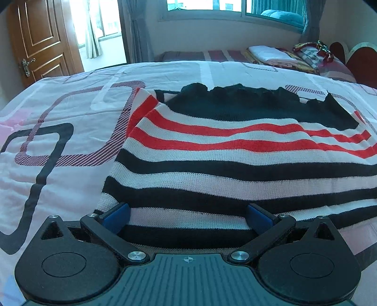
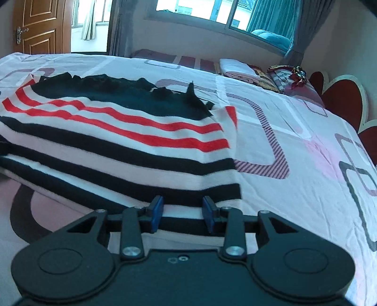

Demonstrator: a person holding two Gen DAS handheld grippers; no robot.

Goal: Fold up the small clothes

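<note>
Black, blue-padded left tongs [image 1: 187, 217] stand spread wide over the near hem of the knitted sweater with black, white and red stripes [image 1: 235, 160], its two blue pads [image 1: 116, 217] well apart with the striped cloth lying between them. Whether those pads actually touch the knit I cannot tell; nothing is pinched. They point down at a slant toward the bed.

Over on the other side, the right tongs [image 2: 182, 217] sit at the sweater's near right corner, jaws only partly spread, a narrow band of the hem running between the blue pads [image 2: 156, 216]. The pads flank the cloth without clearly squeezing it. These tongs tilt downward at much the same slant.

Beyond both tools, the sweater lies flat on the white bedsheet printed with grey, pink and black rounded squares [image 1: 59, 141], already doubled over itself. Black stripes run nearest the tongs, red ones further off, and a solid black part with a ragged-looking edge [image 1: 247, 103] lies at the far side.

Past the sheet, a stack of folded bedding and a patterned bundle [image 1: 282, 57] rests near a red headboard with a pale border [image 2: 341, 98]. A brown panelled wooden door [image 1: 40, 40] stands open at the left, and a wide window with grey curtains [image 1: 235, 7] fills the far wall.
</note>
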